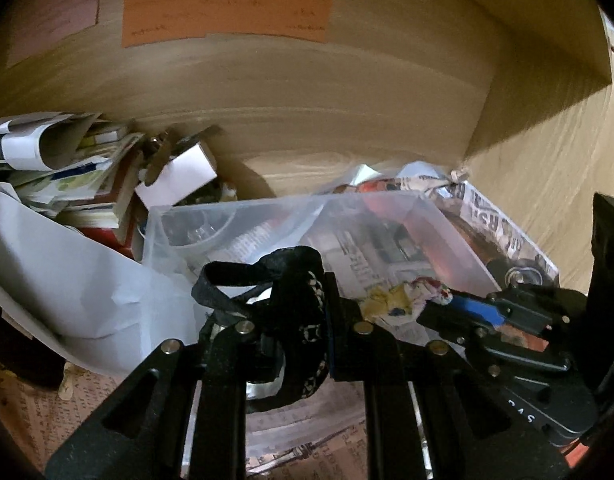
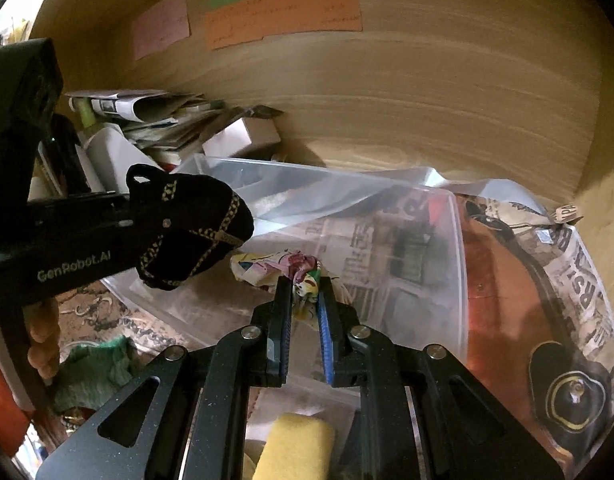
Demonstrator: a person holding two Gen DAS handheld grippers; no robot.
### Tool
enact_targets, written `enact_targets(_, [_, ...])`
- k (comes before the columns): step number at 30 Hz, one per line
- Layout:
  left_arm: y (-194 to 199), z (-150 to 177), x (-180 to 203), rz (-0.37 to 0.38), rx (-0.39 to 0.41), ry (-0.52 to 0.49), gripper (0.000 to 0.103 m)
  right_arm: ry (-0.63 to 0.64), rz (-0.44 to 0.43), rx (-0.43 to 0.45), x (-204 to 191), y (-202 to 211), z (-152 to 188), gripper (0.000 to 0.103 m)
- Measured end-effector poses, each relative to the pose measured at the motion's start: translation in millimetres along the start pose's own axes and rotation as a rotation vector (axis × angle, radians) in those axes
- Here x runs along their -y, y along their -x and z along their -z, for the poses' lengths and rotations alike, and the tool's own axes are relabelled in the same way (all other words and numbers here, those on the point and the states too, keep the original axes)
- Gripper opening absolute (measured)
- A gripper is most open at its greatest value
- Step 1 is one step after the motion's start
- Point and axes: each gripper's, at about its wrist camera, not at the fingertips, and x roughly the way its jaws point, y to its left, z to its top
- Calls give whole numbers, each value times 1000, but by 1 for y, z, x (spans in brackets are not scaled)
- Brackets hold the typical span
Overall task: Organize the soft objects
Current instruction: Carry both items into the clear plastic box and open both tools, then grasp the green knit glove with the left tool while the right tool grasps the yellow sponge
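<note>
Fingers (image 2: 283, 312) of the right gripper (image 2: 305, 296) pinch a patterned cloth (image 2: 279, 266) inside the clear bin (image 2: 459, 240), while the left gripper (image 1: 303, 312) clamps a black sock (image 2: 195, 228) above it.

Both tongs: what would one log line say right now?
left tongs: shut on black pouch | right tongs: shut on patterned cloth | both over clear bin

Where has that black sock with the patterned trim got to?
The black sock is pinched in the left gripper, held up over the clear plastic bin, just left of the colourful cloth that the right gripper grips.
</note>
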Motion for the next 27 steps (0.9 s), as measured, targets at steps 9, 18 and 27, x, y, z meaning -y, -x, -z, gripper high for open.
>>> enact_targets(9, [12,6,4,-5,9,-18,57,-17,6,-12,3,2,-1,29])
enact_targets(18, [44,4,4,12,58,-16,69,-17,6,65,1,31,-5,59])
enact_targets(27, [89,20,5,0,139,-33,93,-27,18,168,-1,77,5,78])
